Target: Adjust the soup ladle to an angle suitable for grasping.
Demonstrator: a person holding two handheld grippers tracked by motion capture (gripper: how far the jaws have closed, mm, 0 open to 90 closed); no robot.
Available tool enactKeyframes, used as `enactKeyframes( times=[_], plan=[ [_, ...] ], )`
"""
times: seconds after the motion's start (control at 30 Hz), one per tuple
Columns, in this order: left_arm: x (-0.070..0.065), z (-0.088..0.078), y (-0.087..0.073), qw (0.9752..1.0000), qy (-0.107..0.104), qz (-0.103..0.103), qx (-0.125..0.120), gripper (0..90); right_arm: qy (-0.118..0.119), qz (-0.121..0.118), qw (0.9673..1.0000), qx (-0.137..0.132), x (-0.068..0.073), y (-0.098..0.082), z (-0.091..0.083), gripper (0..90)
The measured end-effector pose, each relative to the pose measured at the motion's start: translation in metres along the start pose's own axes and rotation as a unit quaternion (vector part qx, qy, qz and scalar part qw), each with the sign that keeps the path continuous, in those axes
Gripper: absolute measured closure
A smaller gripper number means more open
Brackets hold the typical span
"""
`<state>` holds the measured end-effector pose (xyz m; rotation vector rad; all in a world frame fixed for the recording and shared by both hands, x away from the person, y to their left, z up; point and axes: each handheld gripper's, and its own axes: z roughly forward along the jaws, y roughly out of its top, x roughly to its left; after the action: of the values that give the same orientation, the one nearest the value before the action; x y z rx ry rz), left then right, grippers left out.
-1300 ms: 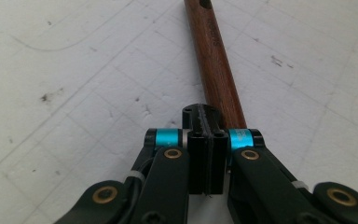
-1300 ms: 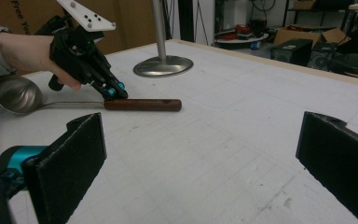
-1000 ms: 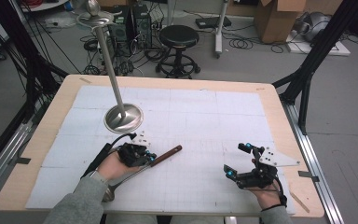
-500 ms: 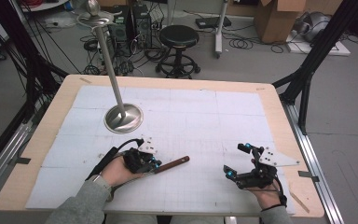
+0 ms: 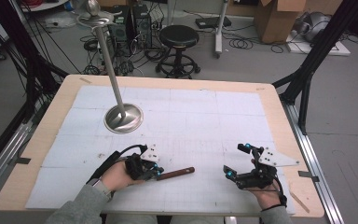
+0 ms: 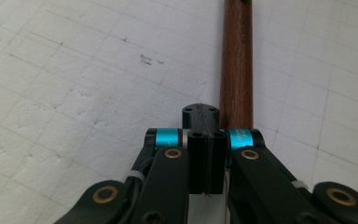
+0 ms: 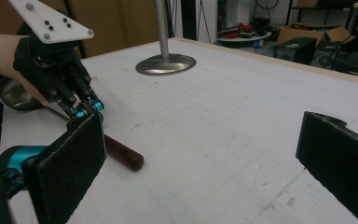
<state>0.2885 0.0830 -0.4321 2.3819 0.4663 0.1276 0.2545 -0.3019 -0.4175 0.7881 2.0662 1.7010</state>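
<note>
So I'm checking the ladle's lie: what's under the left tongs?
Under the shut left tongs the brown wooden handle pokes out across the white gridded mat. The hand covers the tool's other end.

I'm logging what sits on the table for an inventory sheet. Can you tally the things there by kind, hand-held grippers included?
Hand-held grippers: 2 (left hand-held gripper, right hand-held gripper)
Wooden-handled utensil: 1
Metal stand with pole: 1
White gridded mat: 1
Total: 5
</note>
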Motion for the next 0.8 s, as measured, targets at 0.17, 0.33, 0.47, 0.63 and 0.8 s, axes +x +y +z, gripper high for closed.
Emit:
enactKeyframes(
  times=[0.17,0.33,0.47,0.63,0.8],
  plan=[
    [-0.002,0.000,0.000,1.0000,-0.005,0.005,-0.001,89.7,0.000,-0.001,1.0000,0.001,0.000,0.000,0.000,0.3],
    [-0.002,0.000,0.000,1.0000,-0.005,0.008,0.001,89.7,0.000,-0.002,1.0000,0.002,0.000,0.000,0.000,0.3],
    [-0.001,-0.002,0.001,1.0000,-0.002,0.001,-0.008,89.5,0.002,0.001,1.0000,0.004,0.000,-0.001,0.001,0.3],
    [-0.006,-0.014,0.004,0.9990,-0.023,0.000,-0.038,82.4,0.002,-0.001,1.0000,0.007,-0.001,-0.001,0.001,0.3],
    [-0.010,-0.022,0.006,0.9986,-0.028,0.005,-0.044,74.8,0.002,-0.001,1.0000,0.006,0.000,-0.001,0.001,0.3]
  ],
)
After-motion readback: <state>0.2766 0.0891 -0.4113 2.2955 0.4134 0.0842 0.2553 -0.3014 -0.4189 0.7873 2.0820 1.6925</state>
